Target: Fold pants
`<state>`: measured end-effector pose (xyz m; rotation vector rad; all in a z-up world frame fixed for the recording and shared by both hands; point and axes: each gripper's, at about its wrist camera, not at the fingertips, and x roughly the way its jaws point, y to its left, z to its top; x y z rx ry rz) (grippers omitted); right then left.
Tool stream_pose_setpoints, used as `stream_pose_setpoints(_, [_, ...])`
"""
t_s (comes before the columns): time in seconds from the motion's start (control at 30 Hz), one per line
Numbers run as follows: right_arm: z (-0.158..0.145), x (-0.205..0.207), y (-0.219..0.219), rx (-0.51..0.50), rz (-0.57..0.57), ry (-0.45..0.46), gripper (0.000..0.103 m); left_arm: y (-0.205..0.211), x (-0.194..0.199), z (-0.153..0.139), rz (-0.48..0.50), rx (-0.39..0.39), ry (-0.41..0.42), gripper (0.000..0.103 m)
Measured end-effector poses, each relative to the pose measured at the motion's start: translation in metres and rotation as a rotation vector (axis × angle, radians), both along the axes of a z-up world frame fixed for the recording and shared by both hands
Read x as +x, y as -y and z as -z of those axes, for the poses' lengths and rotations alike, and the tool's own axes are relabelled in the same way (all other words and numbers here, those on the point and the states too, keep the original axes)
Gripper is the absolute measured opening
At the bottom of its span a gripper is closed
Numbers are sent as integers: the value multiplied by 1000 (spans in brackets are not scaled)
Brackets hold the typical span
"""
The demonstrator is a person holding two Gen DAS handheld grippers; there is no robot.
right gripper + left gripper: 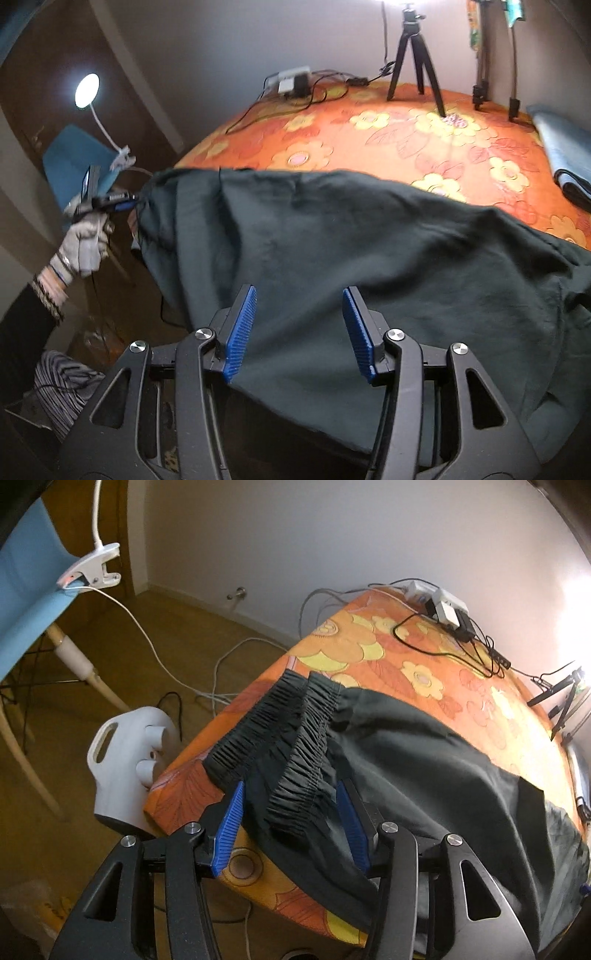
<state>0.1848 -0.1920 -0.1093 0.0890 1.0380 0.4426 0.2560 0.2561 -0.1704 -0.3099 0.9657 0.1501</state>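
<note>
- Left wrist view: left tongs (291, 825) point down at the near left corner of the table (369, 650), jaws about half open. The ruched waistband (295, 753) of the dark pants (424, 760) lies between the blue pads (231, 827), but neither pad seems to press on it, so nothing looks held.
- From these tongs the pants start at the waistband, right at the fingertips, and run away to the right along the table's near edge. Some cloth hangs over that edge.
- Right wrist view: right tongs (299, 332) also stand about half open, over the near edge of the table (369, 122). Flat cloth of the pants (351, 251) lies under and between the pads; no grip shows, though I cannot rule out a light touch.
- Long axis here runs left to right, with the far long edge lying across the middle of the table.
- At the far left, a gloved hand (83, 240) holds the left tongs (110, 201) at the waistband end, so the left is nearer that end and the right nearer the leg part.
- Judgement: each pair must close on cloth at its own end before any fold.
</note>
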Motion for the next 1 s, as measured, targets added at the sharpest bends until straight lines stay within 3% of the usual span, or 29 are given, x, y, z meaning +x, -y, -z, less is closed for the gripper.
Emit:
stream_pose_setpoints(0.07, [4, 1, -1, -5, -4, -13, 51, 3, 0, 3, 7, 9, -3, 49])
stream_pose_setpoints(0.13, [8, 2, 0, -5, -2, -30, 51, 8, 1, 4, 26, 21, 1, 27])
stream_pose_setpoints(0.2, [11, 2, 0, -12, 1, -35, 51, 12, 1, 4, 36, 53, -1, 24])
stream_pose_setpoints(0.47, [17, -5, -16, 13, -74, -39, 51, 9, -7, -13, 17, 126, 56, 22])
stream_pose_setpoints(0.67, [33, -19, -57, -76, -202, -36, 51, 5, -10, -20, -2, 189, 69, 20])
stream_pose_setpoints(0.73, [35, -22, -64, -88, -229, -30, 51, 2, -10, -19, -16, 214, 58, 7])
stream_pose_setpoints(1.0, [36, -26, -84, -161, -298, 33, 52, 0, -12, -15, -9, 227, 53, 7])
